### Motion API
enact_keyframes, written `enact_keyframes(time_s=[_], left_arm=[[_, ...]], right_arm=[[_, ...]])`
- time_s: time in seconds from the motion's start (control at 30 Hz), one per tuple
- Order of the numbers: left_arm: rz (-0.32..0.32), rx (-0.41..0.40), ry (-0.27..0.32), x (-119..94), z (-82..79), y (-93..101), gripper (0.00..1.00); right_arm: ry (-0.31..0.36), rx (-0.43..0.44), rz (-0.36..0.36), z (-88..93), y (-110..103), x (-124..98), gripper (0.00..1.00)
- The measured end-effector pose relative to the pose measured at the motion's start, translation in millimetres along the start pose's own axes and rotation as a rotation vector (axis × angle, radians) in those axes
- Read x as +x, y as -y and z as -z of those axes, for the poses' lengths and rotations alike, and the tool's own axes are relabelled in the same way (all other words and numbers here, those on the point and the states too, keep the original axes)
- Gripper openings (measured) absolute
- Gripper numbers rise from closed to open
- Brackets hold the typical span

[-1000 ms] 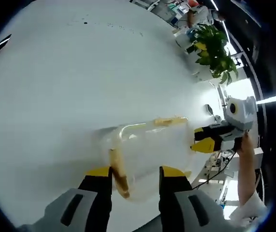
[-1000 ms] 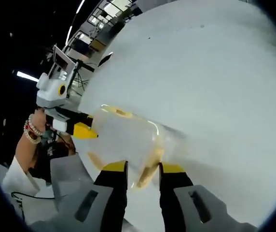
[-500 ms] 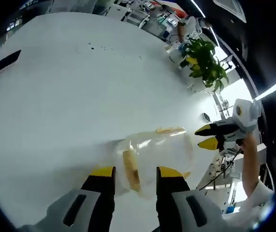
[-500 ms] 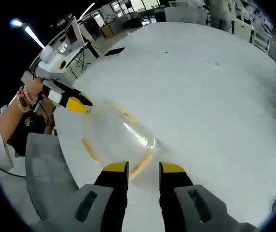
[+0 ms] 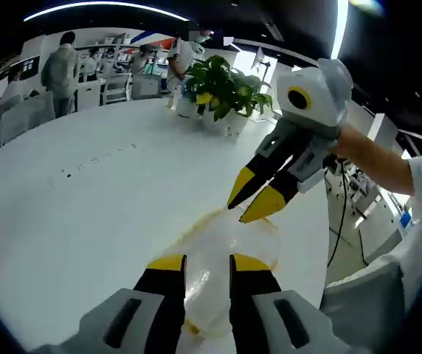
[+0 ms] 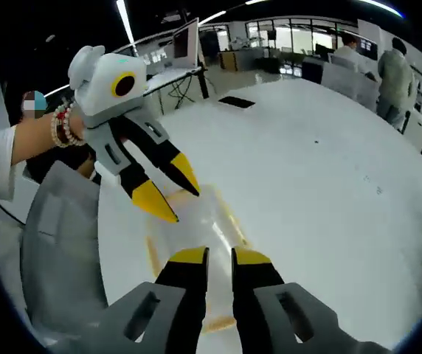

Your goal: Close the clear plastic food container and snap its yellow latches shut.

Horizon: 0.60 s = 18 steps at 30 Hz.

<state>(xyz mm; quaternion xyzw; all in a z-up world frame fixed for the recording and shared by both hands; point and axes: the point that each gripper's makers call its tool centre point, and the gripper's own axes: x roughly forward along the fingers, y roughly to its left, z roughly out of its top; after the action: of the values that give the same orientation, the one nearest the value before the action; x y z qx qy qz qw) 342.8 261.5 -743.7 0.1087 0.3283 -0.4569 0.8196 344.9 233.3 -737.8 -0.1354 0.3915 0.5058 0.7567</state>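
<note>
The clear plastic container (image 5: pixel 218 237) lies on the white table (image 5: pixel 85 199), just past my left gripper (image 5: pixel 207 263), which hangs above it with a narrow gap between its jaws. My right gripper (image 5: pixel 254 200) comes in from the right over the container's far side, its yellow tips slightly apart. In the right gripper view the container (image 6: pixel 196 228) shows yellow latches (image 6: pixel 233 221) along its edges and the lid lies on it. My right gripper (image 6: pixel 219 257) is over its near end, holding nothing. The left gripper (image 6: pixel 170 188) points down at it with jaws spread.
A potted plant (image 5: pixel 222 85) stands at the table's far edge, with people (image 5: pixel 60 70) behind it. A dark flat device (image 6: pixel 237 102) lies far off on the table (image 6: pixel 307 169). A grey chair (image 6: pixel 56 243) is beside the table edge, and a monitor (image 6: pixel 185 44) stands behind.
Both grippers have lifted and tilted up, so both views now look across the room. They have come close together over the container. Each gripper's jaws stand narrower than before.
</note>
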Motion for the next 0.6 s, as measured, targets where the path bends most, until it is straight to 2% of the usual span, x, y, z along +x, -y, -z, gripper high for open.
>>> enact_keyframes(time_s=[0.07,0.17,0.27,0.37,0.53,0.6], left_arm=[[0.036,-0.006,0.027,2.7,-4.4,8.9,0.09],[0.065,-0.005,0.041,4.4,-7.8,17.0,0.04],[0.052,0.082,0.035,7.9,-7.3,18.3,0.0],[0.037,0.173,0.025,12.2,-5.7,18.8,0.0],[0.053,0.217,0.001,18.2,0.9,23.9,0.0],[0.057,0.256,0.001,19.6,1.9,26.3,0.09]], right_arm=[[-0.017,-0.017,-0.005,1.2,2.5,5.6,0.0],[-0.033,-0.056,-0.01,3.4,3.7,12.6,0.0],[-0.041,-0.074,-0.009,4.1,4.6,17.8,0.0],[-0.033,-0.078,-0.019,2.1,3.8,21.5,0.0],[-0.028,-0.088,-0.027,0.3,3.7,26.1,0.01],[-0.025,-0.098,-0.026,-0.3,4.7,26.8,0.03]])
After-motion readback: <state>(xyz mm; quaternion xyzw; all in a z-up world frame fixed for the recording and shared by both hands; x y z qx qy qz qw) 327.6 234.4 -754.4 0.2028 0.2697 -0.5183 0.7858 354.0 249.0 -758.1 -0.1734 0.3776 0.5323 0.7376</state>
